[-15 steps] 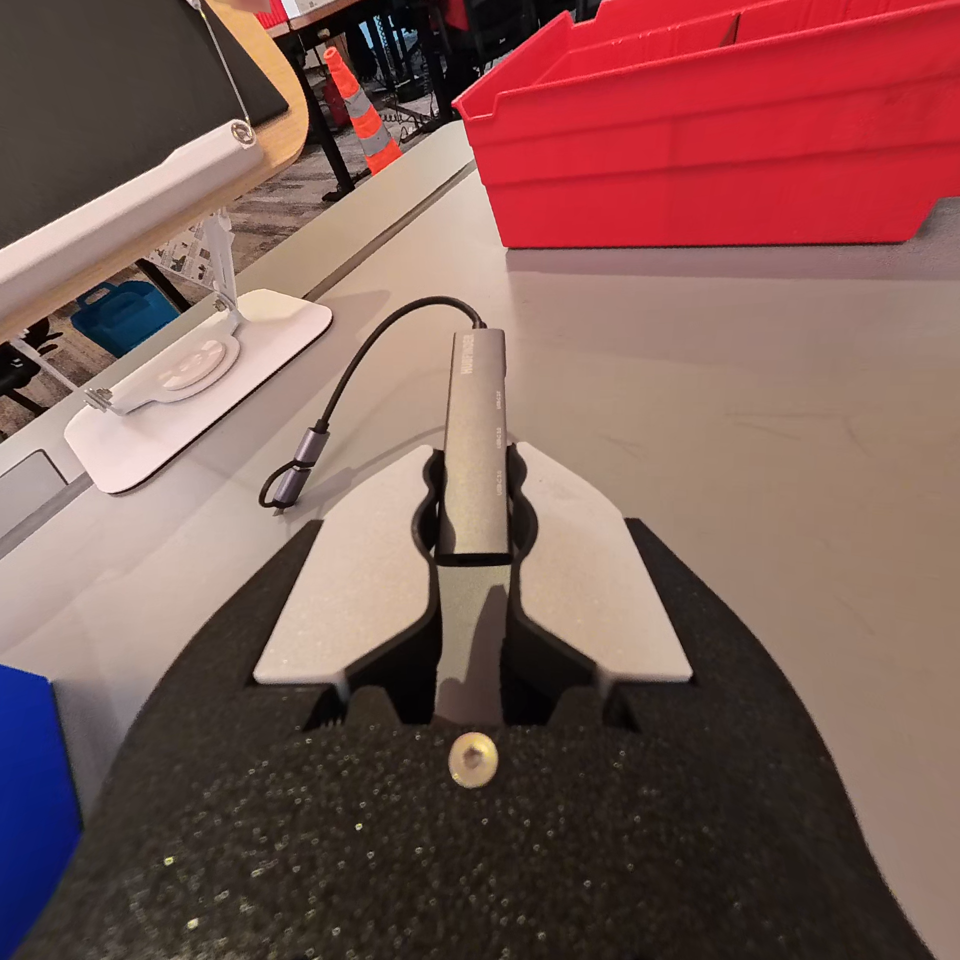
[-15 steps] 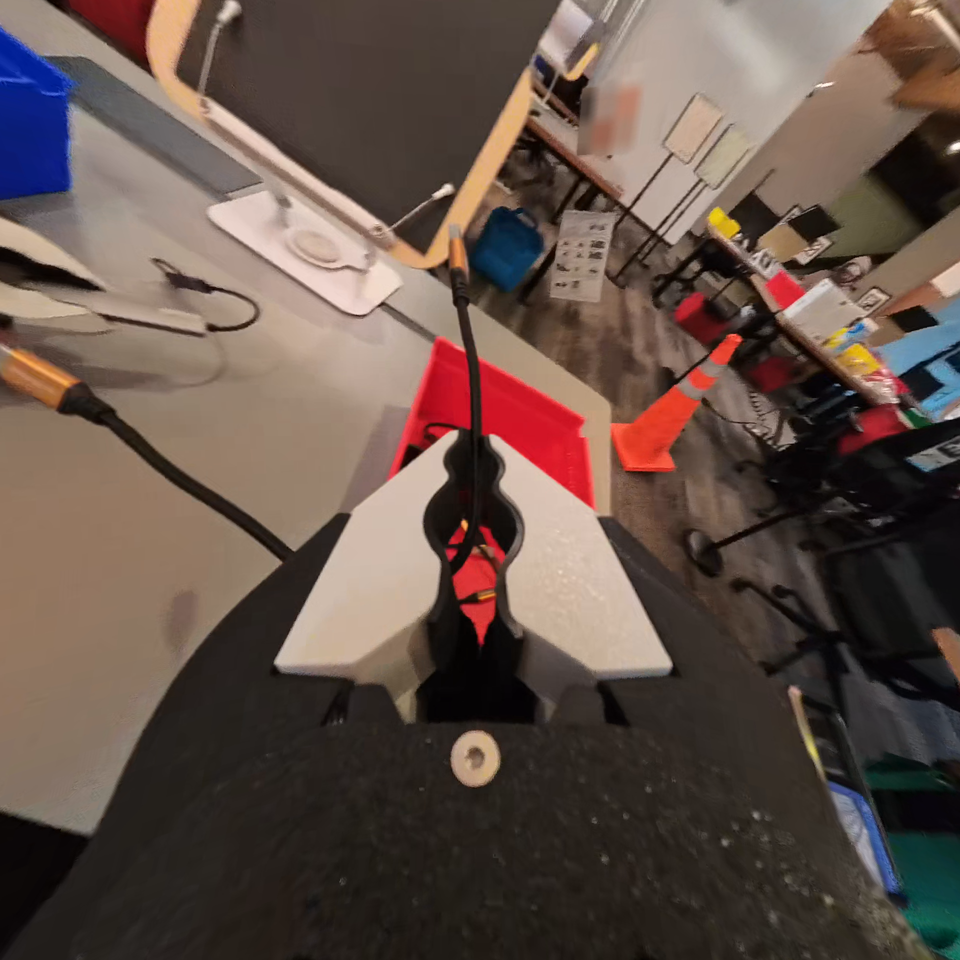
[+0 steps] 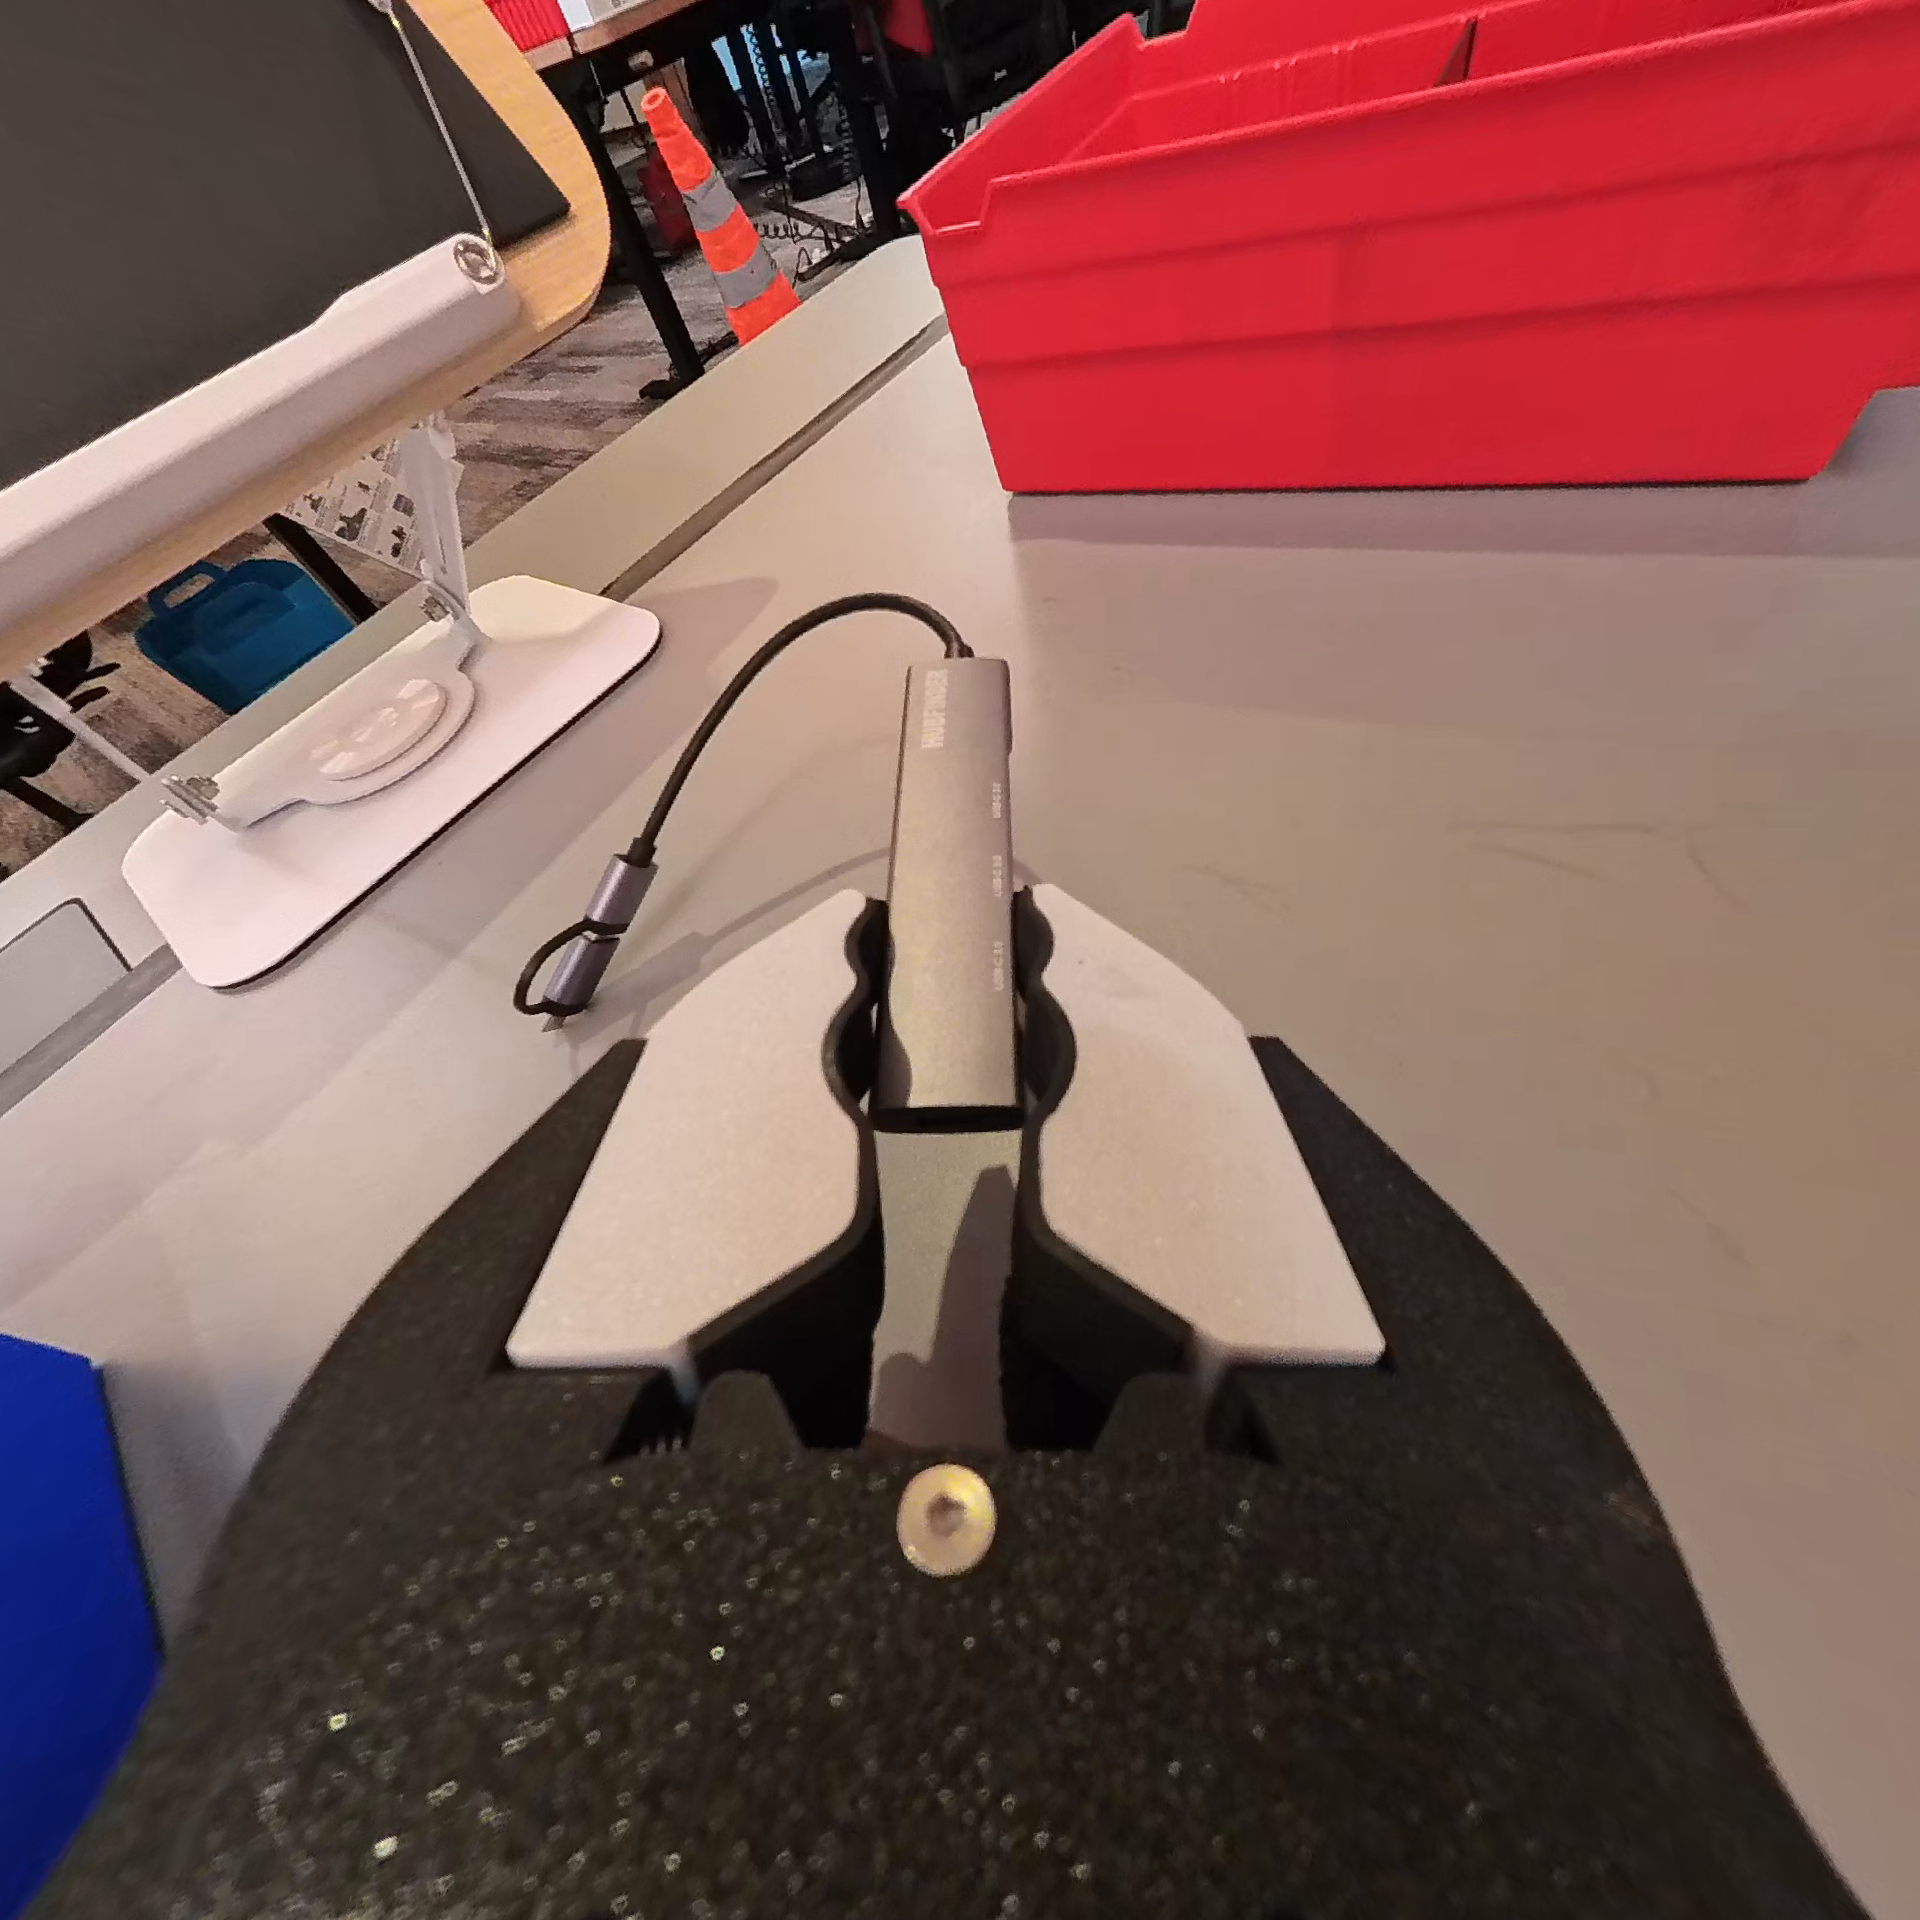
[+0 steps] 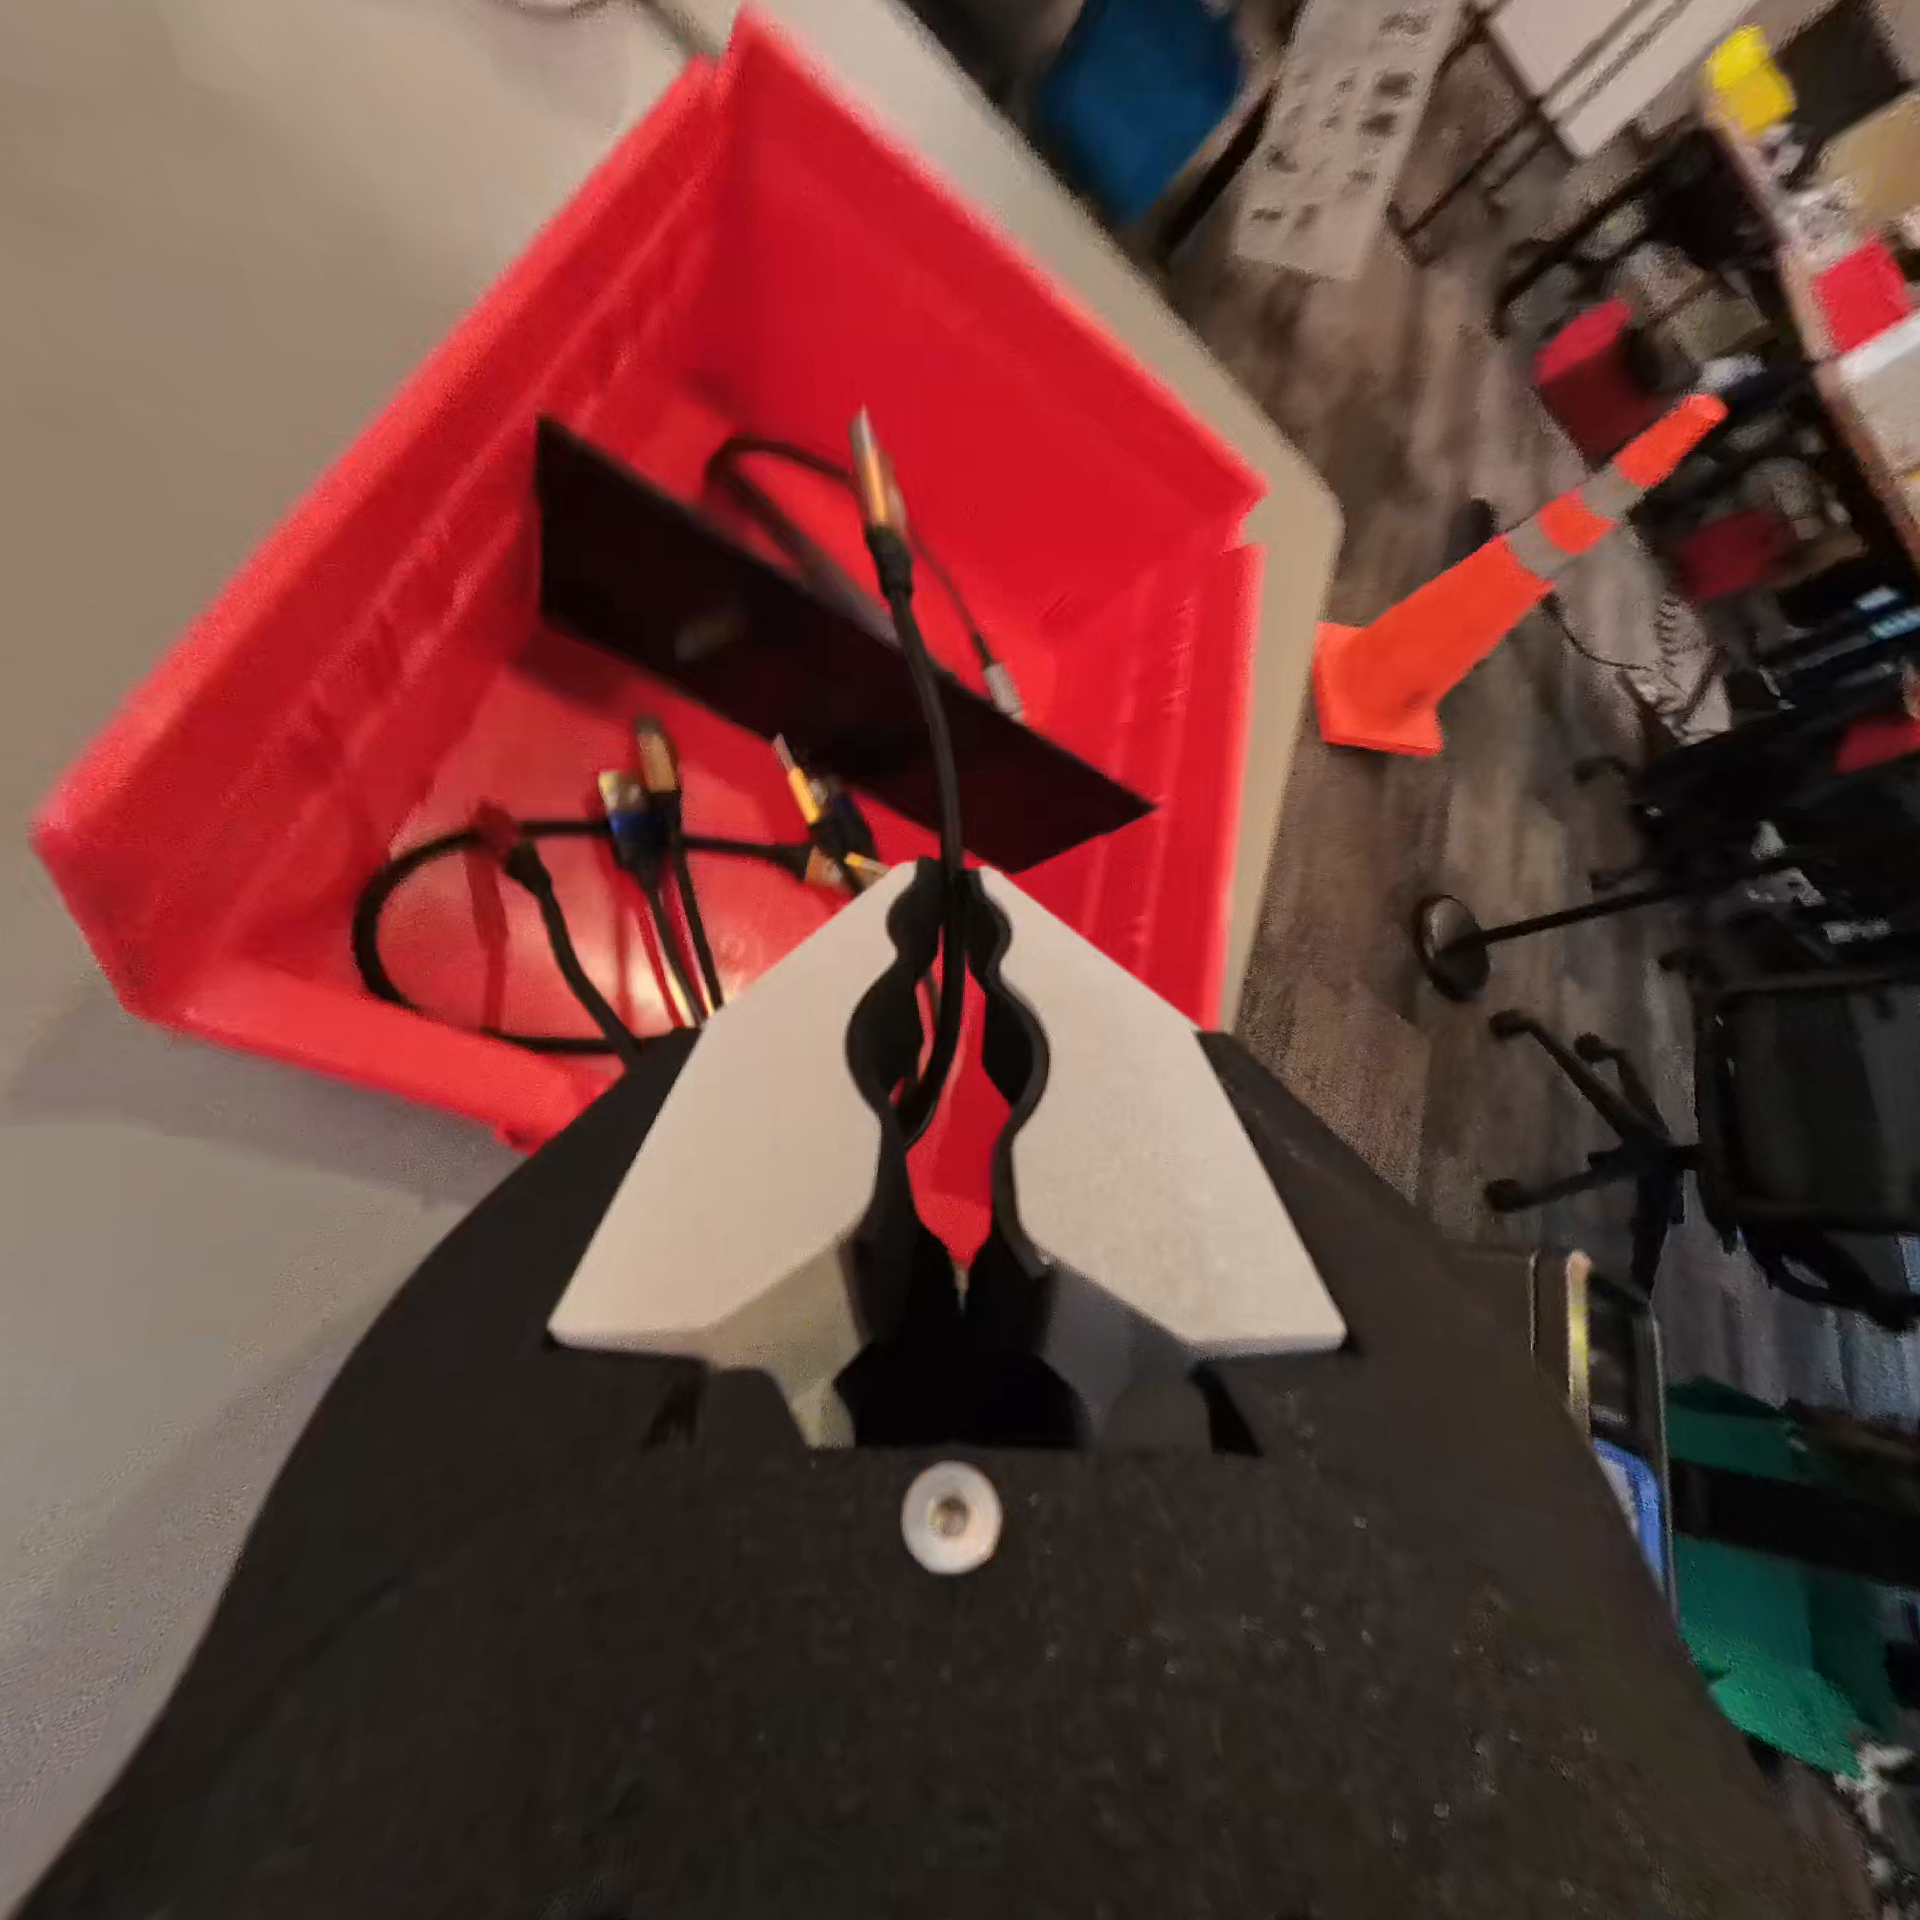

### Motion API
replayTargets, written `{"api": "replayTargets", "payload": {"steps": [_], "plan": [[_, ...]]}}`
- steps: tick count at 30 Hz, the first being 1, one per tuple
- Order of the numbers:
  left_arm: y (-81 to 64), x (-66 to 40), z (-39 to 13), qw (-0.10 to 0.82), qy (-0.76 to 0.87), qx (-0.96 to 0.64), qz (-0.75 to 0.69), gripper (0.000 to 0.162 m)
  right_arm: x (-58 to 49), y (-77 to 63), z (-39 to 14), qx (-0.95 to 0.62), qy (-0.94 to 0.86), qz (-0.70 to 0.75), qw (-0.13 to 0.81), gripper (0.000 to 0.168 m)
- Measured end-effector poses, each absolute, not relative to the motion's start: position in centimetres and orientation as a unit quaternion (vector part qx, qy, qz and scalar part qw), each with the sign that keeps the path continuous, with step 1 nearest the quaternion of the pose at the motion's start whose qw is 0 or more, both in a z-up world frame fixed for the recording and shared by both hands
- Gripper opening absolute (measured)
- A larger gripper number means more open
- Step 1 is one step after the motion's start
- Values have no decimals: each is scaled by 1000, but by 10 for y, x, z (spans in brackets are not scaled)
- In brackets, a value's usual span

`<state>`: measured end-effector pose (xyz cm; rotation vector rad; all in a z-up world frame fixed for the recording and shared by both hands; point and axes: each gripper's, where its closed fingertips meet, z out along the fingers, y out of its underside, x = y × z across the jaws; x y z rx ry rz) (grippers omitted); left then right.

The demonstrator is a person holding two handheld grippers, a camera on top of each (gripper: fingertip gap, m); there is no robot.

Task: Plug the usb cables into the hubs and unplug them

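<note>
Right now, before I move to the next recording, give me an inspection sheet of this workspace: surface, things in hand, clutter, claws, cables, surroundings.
Surface: grey table, bare around the hub.
Things in hand: grey USB hub; black cable with gold plug.
Clutter: red bin at the table's far side; white stand base; blue object at the near left edge.
Claws: left claw shut on the USB hub; right claw shut on the black cable, over the bin.
Cables: hub's short lead curls left on the table; several loose cables in the bin beside a black divider.
Surroundings: orange cone, chairs and tables; right view blurred.
</note>
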<state>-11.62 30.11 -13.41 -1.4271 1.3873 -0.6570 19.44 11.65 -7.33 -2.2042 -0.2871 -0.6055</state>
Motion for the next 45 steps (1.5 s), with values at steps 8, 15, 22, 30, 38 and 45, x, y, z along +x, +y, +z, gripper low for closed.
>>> {"api": "replayTargets", "payload": {"steps": [8,15,22,30,38,45], "plan": [[301,-116,-133,506,573,-587,-267,23,231,112,-155,-901,-291,-263,183,3],[299,-121,-119,536,562,-560,-288,23,237,123,-147,-936,-187,-228,192,41],[280,-128,-82,637,567,-450,-265,23,24,181,-47,-845,-102,126,509,21],[224,-130,-56,696,577,-325,-278,23,-131,212,-43,-725,-82,482,485,52],[222,-127,-67,670,592,-336,-296,36,-73,223,-25,-719,-41,421,551,7],[245,-123,-78,655,587,-387,-276,30,144,208,29,-816,-62,-136,559,7]]}}
